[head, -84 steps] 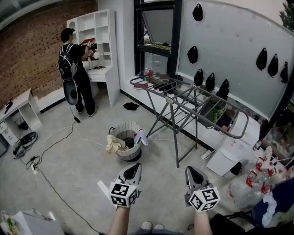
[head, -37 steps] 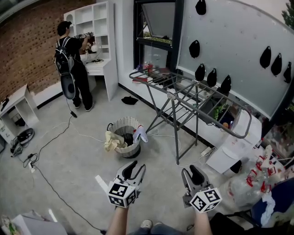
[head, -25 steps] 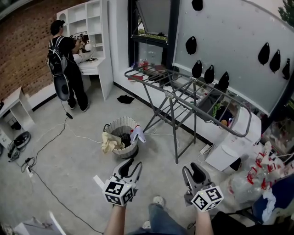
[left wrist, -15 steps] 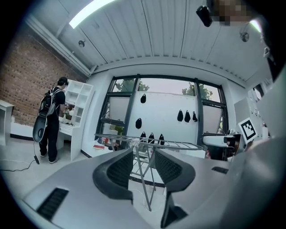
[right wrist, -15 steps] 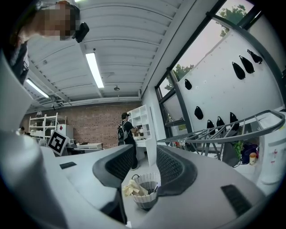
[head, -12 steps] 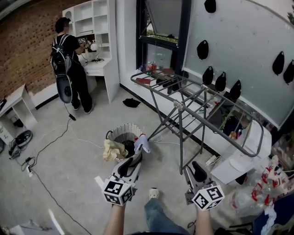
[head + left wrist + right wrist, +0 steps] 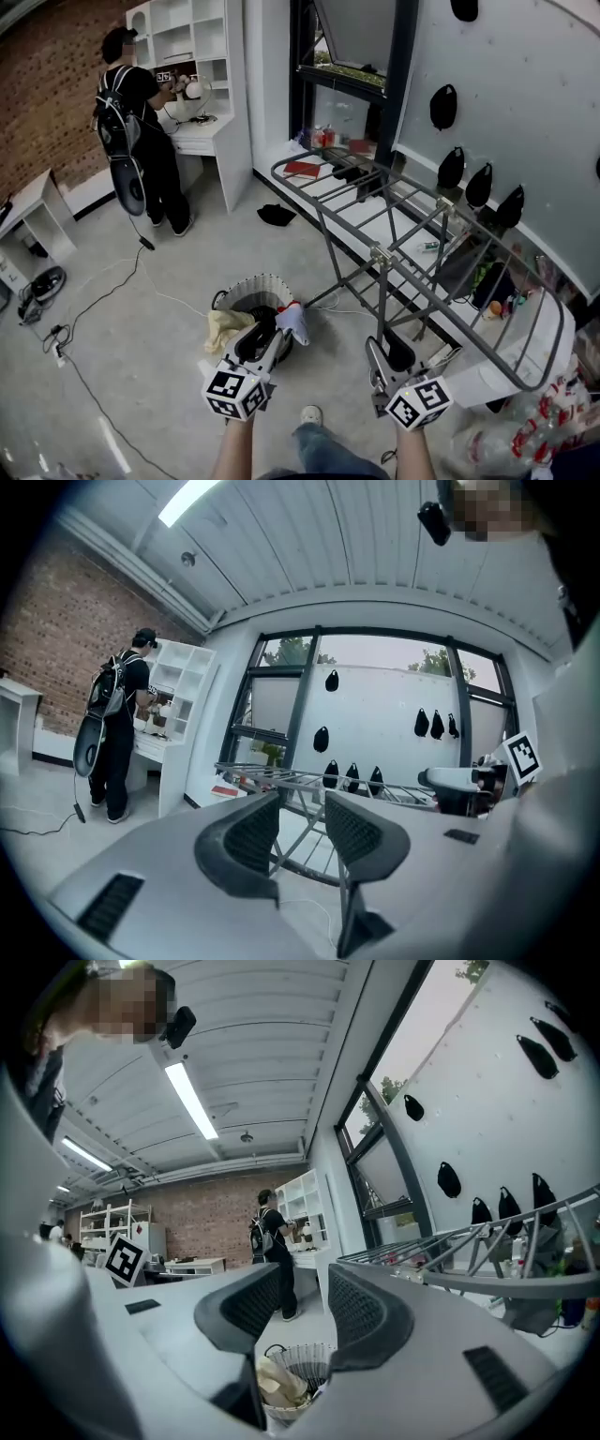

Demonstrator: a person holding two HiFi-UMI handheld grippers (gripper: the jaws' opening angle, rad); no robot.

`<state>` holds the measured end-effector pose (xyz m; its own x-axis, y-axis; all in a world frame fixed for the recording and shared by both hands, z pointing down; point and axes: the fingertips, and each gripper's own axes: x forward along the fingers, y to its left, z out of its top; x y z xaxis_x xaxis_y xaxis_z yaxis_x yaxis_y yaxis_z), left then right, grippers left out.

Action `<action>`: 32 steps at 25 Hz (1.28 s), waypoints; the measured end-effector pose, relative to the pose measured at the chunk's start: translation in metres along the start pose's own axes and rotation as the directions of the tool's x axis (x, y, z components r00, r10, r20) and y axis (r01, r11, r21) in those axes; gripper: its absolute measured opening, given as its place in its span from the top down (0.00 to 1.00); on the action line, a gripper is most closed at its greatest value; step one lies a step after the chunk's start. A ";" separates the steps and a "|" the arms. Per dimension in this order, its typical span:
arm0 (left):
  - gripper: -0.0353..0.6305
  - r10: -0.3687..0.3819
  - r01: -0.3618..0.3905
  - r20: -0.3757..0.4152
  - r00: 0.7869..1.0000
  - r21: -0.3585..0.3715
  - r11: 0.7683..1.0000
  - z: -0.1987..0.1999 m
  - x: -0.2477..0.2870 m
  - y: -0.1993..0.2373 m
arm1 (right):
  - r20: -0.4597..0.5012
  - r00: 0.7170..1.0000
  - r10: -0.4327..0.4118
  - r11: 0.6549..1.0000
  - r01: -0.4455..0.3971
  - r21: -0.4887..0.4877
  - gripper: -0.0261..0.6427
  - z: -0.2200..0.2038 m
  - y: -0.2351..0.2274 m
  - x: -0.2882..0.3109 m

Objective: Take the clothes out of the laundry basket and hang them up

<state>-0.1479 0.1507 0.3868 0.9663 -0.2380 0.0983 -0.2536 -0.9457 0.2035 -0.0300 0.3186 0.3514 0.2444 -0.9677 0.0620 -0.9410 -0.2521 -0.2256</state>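
The round white laundry basket (image 7: 246, 287) stands on the concrete floor, a yellow cloth (image 7: 223, 326) draped over its left rim and a white and pink garment (image 7: 294, 321) over its right rim. My left gripper (image 7: 265, 336) is open and empty, its tips just in front of the basket. My right gripper (image 7: 386, 349) is open too, empty, under the near corner of the grey drying rack (image 7: 412, 246). The right gripper view shows the basket (image 7: 302, 1361) and yellow cloth (image 7: 278, 1384) below the jaws. In the left gripper view the rack (image 7: 309, 782) lies beyond the jaws.
A person (image 7: 141, 122) with a backpack stands at a white desk and shelf unit (image 7: 202, 66) at the back left. A black garment (image 7: 277, 215) lies on the floor by the window. Cables (image 7: 94, 300) run across the floor at left. Bags and bottles crowd the right.
I have walked forward: basket and rack are closer, and my left gripper now reaches the basket's front rim. Both pairs of jaws have stayed equally far apart.
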 end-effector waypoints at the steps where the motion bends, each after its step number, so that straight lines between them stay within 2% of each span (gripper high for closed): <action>1: 0.72 0.006 -0.006 0.006 1.000 -0.004 1.000 0.004 0.015 0.008 | -0.007 1.000 0.016 1.000 -0.016 -0.008 0.75 0.003 -0.007 0.018; 5: 0.72 0.035 -0.035 -0.007 0.999 -0.011 0.999 0.007 0.060 0.034 | -0.039 0.994 0.098 0.994 -0.100 -0.040 0.75 0.003 -0.032 0.079; 8: 0.72 0.060 -0.061 -0.025 0.998 -0.026 0.998 0.002 0.078 0.051 | -0.056 0.991 0.118 0.993 -0.118 -0.011 0.75 0.003 -0.041 0.115; 14: 0.72 0.110 -0.111 -0.044 0.993 -0.027 0.993 0.003 0.095 0.085 | -0.084 0.983 0.164 0.986 -0.165 -0.010 0.75 -0.003 -0.046 0.169; 19: 0.72 0.130 -0.135 -0.076 0.989 -0.061 0.989 -0.009 0.102 0.099 | -0.109 0.972 0.209 0.978 -0.210 0.008 0.75 -0.015 -0.047 0.194; 32: 0.72 0.107 -0.114 -0.115 0.988 -0.063 0.991 -0.021 0.156 0.149 | -0.167 0.967 0.193 0.981 -0.190 0.035 0.75 -0.041 -0.070 0.256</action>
<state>-0.0361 -0.0230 0.4531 0.9221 -0.3105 0.2309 -0.3648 -0.8964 0.2516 0.0890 0.0887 0.4234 0.0157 -0.9838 0.1785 -0.9615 -0.0638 -0.2672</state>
